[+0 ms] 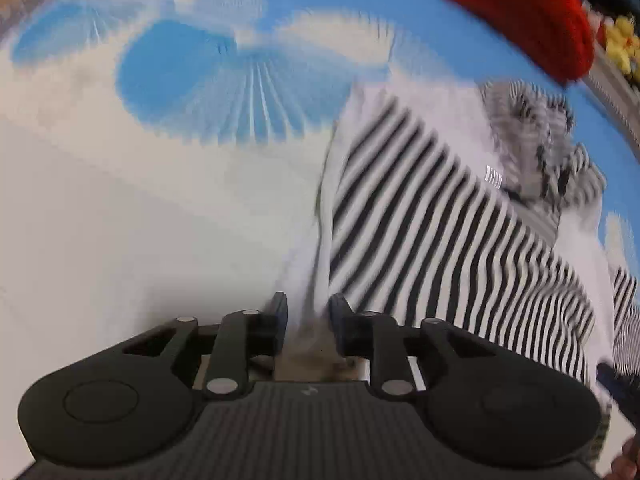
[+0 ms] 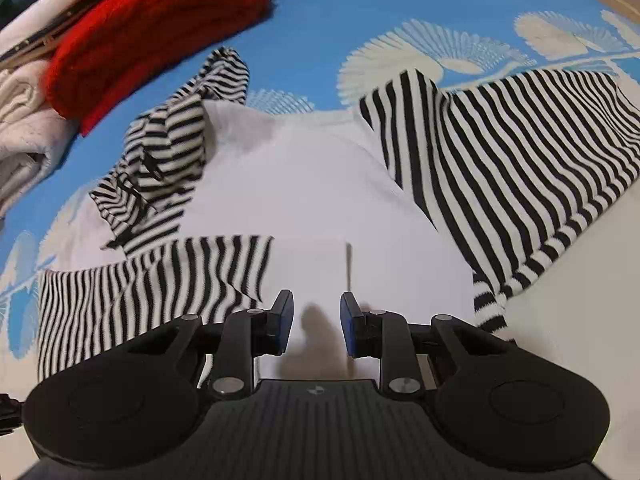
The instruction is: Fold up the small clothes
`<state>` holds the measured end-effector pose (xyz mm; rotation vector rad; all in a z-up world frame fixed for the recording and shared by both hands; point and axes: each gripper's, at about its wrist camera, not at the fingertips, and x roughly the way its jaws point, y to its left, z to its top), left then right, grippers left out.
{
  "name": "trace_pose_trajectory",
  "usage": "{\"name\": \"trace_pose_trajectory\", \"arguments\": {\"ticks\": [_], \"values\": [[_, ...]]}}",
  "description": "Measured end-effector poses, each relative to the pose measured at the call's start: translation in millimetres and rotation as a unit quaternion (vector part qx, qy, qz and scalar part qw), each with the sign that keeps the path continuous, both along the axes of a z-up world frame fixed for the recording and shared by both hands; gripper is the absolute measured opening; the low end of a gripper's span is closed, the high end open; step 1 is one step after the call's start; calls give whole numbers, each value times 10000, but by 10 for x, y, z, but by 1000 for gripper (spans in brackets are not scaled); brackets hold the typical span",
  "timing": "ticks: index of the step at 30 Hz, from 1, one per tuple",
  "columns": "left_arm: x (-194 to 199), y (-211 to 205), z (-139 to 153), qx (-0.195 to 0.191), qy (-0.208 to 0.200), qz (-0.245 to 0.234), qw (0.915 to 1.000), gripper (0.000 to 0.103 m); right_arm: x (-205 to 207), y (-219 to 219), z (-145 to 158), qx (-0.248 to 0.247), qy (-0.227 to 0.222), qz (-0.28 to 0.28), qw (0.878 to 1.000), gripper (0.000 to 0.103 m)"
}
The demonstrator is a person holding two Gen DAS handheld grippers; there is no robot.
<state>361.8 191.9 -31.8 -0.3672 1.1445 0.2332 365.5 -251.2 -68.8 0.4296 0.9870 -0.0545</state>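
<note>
Striped sleeve (image 2: 520,168), folded over the white shirt (image 2: 304,184), could be dragged askew if snagged; right gripper (image 2: 316,320) is spread and empty, left gripper (image 1: 307,322) pinches the hem.

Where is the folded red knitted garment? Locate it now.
In the right wrist view the folded red knitted garment lies upper left on the blue patterned bedcover, between the white folded clothes and the striped garment.
</note>
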Motion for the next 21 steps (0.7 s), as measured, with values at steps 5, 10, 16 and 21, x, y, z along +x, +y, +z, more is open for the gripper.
{"name": "trace_pose_trajectory", "arguments": {"ticks": [5, 10, 16, 21], "values": [[39, -208, 97, -170, -458, -625, 9968, 24, 2, 13, -82, -208, 234, 3, 9995, 27], [72, -169, -336, -134, 321, -613, 9975, 21, 4, 37, -165, 41, 345, 131, 9993, 27], [84, -410, -34, 55, -205, -912, 9956, 22, -32, 29, 79, 172, -287, 193, 9993, 4], [74, -667, -111, -239, -183, -1311, 9909, 25, -60, -55, 240, -82, -557, -98, 9984, 4]]}}
